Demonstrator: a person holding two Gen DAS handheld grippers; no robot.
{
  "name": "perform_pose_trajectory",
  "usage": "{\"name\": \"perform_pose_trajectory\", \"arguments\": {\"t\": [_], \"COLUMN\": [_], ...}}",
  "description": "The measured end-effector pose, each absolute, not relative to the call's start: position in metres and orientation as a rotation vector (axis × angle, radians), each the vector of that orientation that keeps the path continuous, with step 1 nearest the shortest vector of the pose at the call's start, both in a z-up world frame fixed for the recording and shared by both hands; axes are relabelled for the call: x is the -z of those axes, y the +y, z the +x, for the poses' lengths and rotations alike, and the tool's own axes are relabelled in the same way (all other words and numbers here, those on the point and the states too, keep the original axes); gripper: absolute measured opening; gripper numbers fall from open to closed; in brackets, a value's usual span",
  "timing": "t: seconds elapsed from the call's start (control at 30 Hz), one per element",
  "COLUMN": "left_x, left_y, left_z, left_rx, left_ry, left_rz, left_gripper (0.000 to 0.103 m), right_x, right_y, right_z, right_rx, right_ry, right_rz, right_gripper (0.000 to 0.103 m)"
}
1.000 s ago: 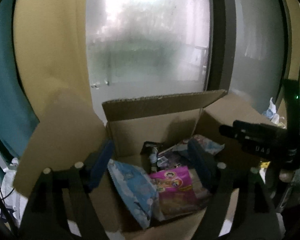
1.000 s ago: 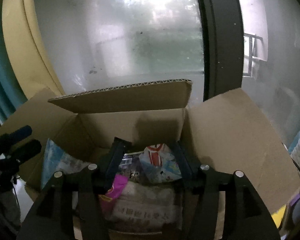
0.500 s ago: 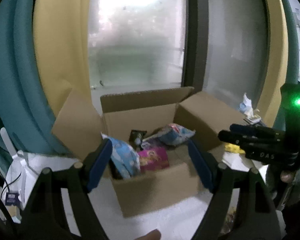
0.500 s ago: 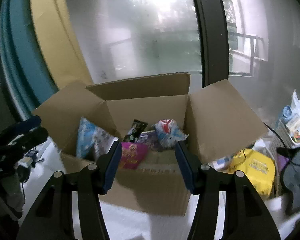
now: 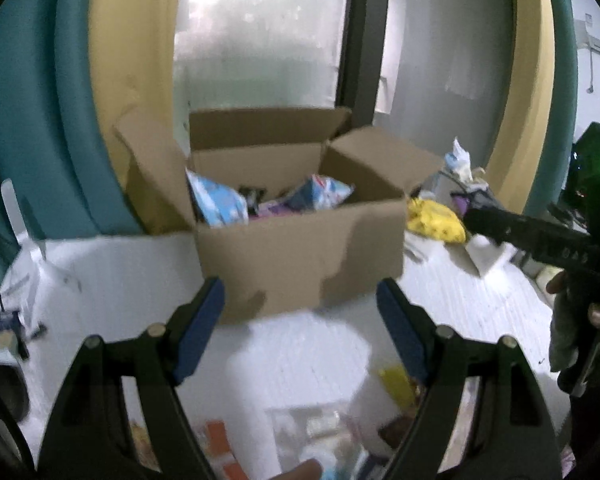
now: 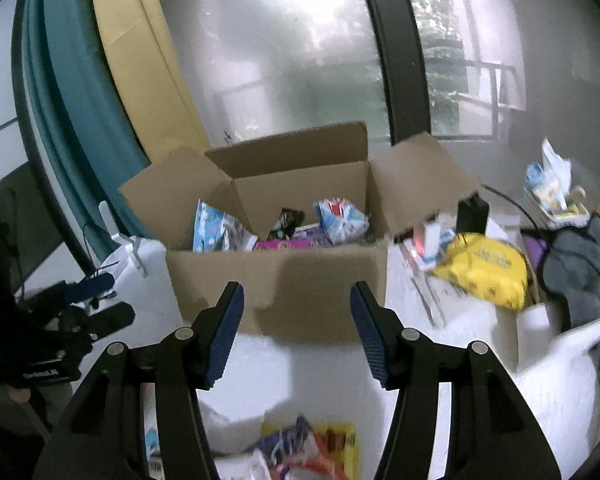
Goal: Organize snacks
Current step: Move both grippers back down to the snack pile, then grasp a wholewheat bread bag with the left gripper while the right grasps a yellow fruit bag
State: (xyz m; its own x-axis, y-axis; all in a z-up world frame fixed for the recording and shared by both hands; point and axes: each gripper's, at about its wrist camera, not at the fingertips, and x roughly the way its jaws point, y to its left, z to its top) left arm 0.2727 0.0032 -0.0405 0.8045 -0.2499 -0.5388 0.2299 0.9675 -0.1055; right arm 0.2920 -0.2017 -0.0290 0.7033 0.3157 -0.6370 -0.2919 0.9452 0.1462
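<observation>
Snack pkg print too blurred to read, small white lettering on tools illegible

I count one cardboard box (image 6: 276, 280) with four flaps open. Inside it I make out two pale blue snack bags (image 6: 216, 230), one small dark packet (image 6: 286, 222) and one pink pack (image 6: 284, 245). Beside the box lies one yellow bag (image 6: 486, 272). I carry two claws, left claw (image 5: 300, 322) and right claw (image 6: 296, 326)

The right claw (image 6: 297, 334), empty, gapes before a cardboard box (image 6: 276, 280) of seemingly snack packets (image 6: 342, 220).
</observation>
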Motion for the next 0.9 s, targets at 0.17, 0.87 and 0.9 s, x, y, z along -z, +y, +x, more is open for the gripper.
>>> {"name": "perform_pose_trajectory", "arguments": {"t": [0.17,0.87,0.9], "left_x": [0.059,0.111,0.113], "left_y": [-0.002,-0.063,-0.067], "left_z": [0.247,0.172,0.171], "left_rx": [0.286,0.474,0.479], "left_ry": [0.619,0.746,0.755], "left_rz": [-0.043,0.029,0.043], "left_gripper": [0.08,0.09,0.091], "right_x": [0.04,0.104,0.107], "right_y": [-0.209,-0.245,-0.246], "right_z": [0.259,0.145,0.14], "right_rx": [-0.313,-0.267,-0.268], "right_ry": [0.735,0.89,0.9], "right_rz": [0.049,0.069,0.065], "right_gripper": [0.059,0.073,0.074]}}
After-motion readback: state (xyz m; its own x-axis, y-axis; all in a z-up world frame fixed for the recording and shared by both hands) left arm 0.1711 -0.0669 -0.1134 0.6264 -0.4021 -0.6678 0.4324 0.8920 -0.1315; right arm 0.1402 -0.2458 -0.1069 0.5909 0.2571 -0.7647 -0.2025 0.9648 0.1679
